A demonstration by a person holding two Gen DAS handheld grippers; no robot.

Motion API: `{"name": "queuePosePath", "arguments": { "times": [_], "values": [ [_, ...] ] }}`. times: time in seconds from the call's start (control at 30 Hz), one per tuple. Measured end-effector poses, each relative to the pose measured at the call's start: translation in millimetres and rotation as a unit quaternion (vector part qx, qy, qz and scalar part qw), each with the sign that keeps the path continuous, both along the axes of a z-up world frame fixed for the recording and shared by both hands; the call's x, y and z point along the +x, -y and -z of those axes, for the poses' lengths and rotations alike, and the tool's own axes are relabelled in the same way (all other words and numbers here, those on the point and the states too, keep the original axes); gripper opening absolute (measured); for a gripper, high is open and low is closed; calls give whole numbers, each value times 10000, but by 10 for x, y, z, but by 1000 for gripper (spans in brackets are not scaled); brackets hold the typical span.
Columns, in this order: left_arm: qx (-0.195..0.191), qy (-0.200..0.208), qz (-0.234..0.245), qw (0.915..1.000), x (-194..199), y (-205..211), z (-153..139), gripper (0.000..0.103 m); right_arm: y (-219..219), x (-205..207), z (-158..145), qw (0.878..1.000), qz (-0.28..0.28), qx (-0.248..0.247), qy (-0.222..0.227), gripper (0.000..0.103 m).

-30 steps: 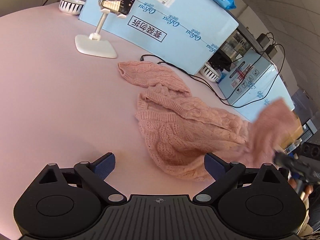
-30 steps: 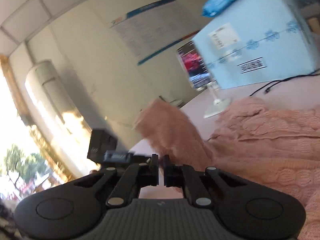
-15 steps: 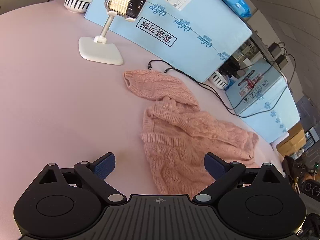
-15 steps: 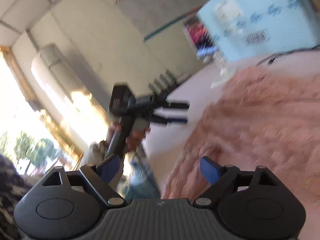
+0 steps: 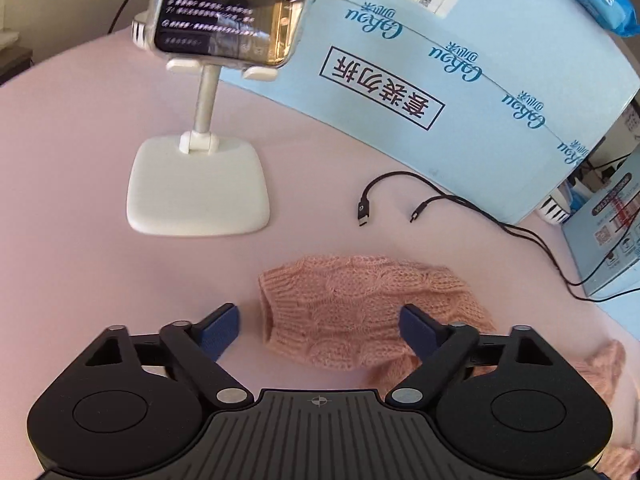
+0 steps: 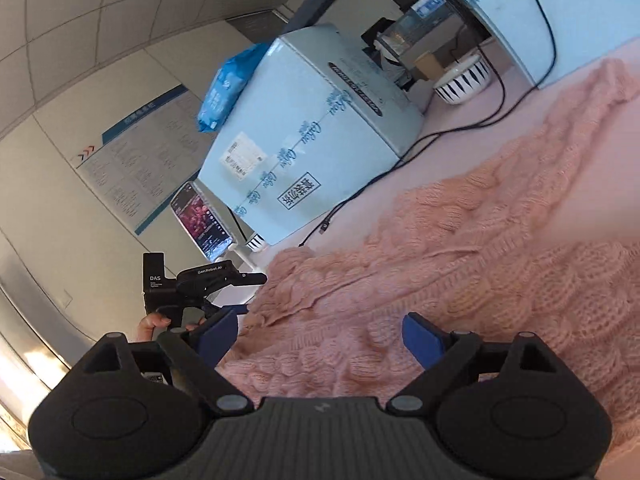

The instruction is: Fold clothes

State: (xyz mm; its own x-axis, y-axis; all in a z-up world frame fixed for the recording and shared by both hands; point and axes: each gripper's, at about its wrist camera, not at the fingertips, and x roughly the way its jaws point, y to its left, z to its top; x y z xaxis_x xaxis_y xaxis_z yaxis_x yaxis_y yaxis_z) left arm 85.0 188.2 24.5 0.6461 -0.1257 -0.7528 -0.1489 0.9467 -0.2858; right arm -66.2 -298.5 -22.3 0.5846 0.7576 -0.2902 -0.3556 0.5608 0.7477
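Pink cable-knit, loose and chunky: the sweater (image 6: pixel 460 272) lies rumpled on the pale pink worktop (image 5: pixel 80 200), its body spread under the right gripper (image 6: pixel 318 322) and one sleeve (image 5: pixel 360 312) thrown out towards the phone stand (image 5: pixel 196 188) and the loose cables (image 5: pixel 400 196).

The left gripper (image 5: pixel 318 316) hangs over that sleeve with its fingers (image 5: pixel 220 326) spread wide and nothing pinched. The ribbed cuff sits between them, though from this angle I can't say whether the pads touch the wool. The right gripper's fingers have just been opening and then easing in a little; they stand wide apart over the knit, which lies between them ungripped.

I'd judge this garment light, very soft and stretchy, with no stiffness to hold a crease. It will sag and drag when lifted, and open stitches may snag on a fingertip. The ribbed cuff and hem are the firmest places to take hold. A pinch there, through both layers, should carry the sleeve across without pulling the body askew.
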Motion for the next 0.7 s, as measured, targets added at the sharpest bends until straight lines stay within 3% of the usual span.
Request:
{"name": "queuePosePath", "arguments": {
  "times": [0.13, 0.27, 0.4, 0.43, 0.5, 0.53, 0.6, 0.63, 0.67, 0.7],
  "values": [
    [-535, -149, 333, 9979, 103, 120, -145, 6, -57, 17, 36, 9999, -150, 5, 64, 88],
    [-788, 241, 640, 9945, 301, 438, -547, 6, -155, 2, -12, 9993, -321, -101, 150, 89],
    [-785, 538, 929, 9911, 635, 933, -791, 7, -154, 1, -15, 9992, -356, -46, 151, 88],
    [-787, 599, 1188, 9880, 740, 1140, -801, 14, -141, -1, -11, 9992, -361, -16, 144, 88],
    [-824, 428, 1829, 9787, 914, 1524, -751, 46, -108, -8, 1, 9992, -366, 73, 127, 88],
    [-919, 355, 1976, 9753, 918, 1635, -718, 69, -99, -12, 4, 9992, -362, 101, 119, 88],
    [-1100, 335, 2220, 9682, 881, 1780, -678, 74, -82, -19, 10, 9992, -352, 156, 102, 88],
    [-1141, 450, 2350, 9642, 833, 1779, -695, 82, -80, -19, 12, 9992, -348, 169, 98, 88],
    [-1102, 560, 2335, 9645, 788, 1734, -726, 92, -77, -17, 14, 9992, -342, 189, 87, 88],
    [-1046, 665, 2284, 9656, 745, 1679, -758, 94, -76, -17, 15, 9992, -340, 196, 81, 88]
  ]
}}
